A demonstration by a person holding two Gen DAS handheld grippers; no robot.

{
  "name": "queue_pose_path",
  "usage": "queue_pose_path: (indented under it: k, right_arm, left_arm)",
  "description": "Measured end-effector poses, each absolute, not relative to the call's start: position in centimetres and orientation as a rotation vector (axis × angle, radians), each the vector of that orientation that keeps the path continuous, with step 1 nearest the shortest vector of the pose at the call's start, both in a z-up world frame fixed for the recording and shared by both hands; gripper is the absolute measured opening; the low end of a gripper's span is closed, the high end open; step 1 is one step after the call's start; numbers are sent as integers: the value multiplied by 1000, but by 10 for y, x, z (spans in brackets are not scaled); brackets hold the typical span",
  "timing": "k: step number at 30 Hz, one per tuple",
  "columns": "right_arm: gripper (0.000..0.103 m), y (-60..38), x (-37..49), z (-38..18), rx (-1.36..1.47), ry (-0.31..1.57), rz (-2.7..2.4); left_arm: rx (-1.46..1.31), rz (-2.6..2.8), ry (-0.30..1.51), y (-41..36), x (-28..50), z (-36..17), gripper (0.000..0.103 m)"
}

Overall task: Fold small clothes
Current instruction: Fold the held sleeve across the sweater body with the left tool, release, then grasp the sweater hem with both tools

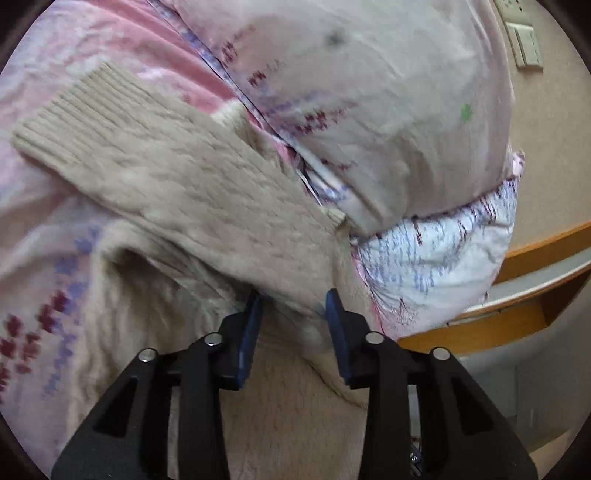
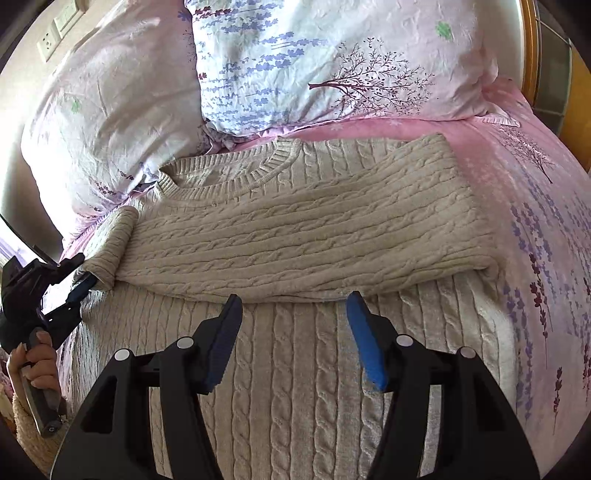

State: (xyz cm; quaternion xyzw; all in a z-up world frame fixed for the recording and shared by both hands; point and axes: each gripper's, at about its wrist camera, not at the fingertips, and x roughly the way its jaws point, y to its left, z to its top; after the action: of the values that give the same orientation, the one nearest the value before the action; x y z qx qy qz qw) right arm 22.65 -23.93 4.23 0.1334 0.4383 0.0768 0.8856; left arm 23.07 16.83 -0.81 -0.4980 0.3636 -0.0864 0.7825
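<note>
**A:** Where's the garment right now?

**B:** The beige cable-knit sweater (image 2: 295, 236) lies flat on the bed, spread over the pink floral sheet (image 2: 535, 206), collar up by the two pillows (image 2: 332, 66). One sleeve (image 2: 369, 206) is folded straight across the chest, its ribbed cuff (image 2: 110, 247) ending at the sweater's left edge.

**A:** And your left tongs?

**B:** My left tongs (image 1: 293, 299) are at that left edge of the sweater, their blue pads parted by a moderate gap. Knit fabric sits in the gap, right at the tips. From the left wrist view I cannot tell if the pads are pinching it; the picture is blurred there. In the right wrist view I see the same tongs (image 2: 79, 288) at the cuff end, my hand (image 2: 37, 365) wrapped round the handle.

**A:** Right tongs?

**B:** My right tongs (image 2: 293, 299) hover over the lower body of the sweater, just below the folded sleeve's edge. The pads stand wide apart, nothing between them but the knit underneath.

**A:** Anything else in view?

**B:** A wooden bed frame (image 1: 517, 317) past the pillow, and wall sockets (image 2: 59, 29) in the corner.
</note>
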Motion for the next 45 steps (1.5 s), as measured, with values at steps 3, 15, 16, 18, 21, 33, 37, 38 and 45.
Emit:
queue_pose_path:
  k: [3,15,16,18,21,33,37,38,45]
  right_arm:
    - [61,-243,226,40,290,918,159]
    - [61,-275,215,43,321,879,113]
    - [61,-280,215,43,333,872,100]
    - [61,-292,214,41,360,859,82]
    - [61,-308,214,38,399,848,57]
    - [51,-334,239,44,568,846,205]
    - [42,-321,257,44,582,865,262]
    - [42,-315,257,47,555,853,233]
    - [42,-285,273,24,491,935,233]
  left_arm:
    - [-1146,-80,745,205,223,-13,39]
    - [-1025,-145,619,176,239,34,8]
    - [-967,-195,617,157,243,43,8]
    - [-848,-311,629,111,252,57,8]
    - [-636,-462,692,29,264,64,8]
    - [-113,-527,821,-34,223,40,52]
    - [-161,-260,758,58,222,53,58]
    - [-176,-184,761,81,222,51,58]
    - [-366,26,885,184,226,17,57]
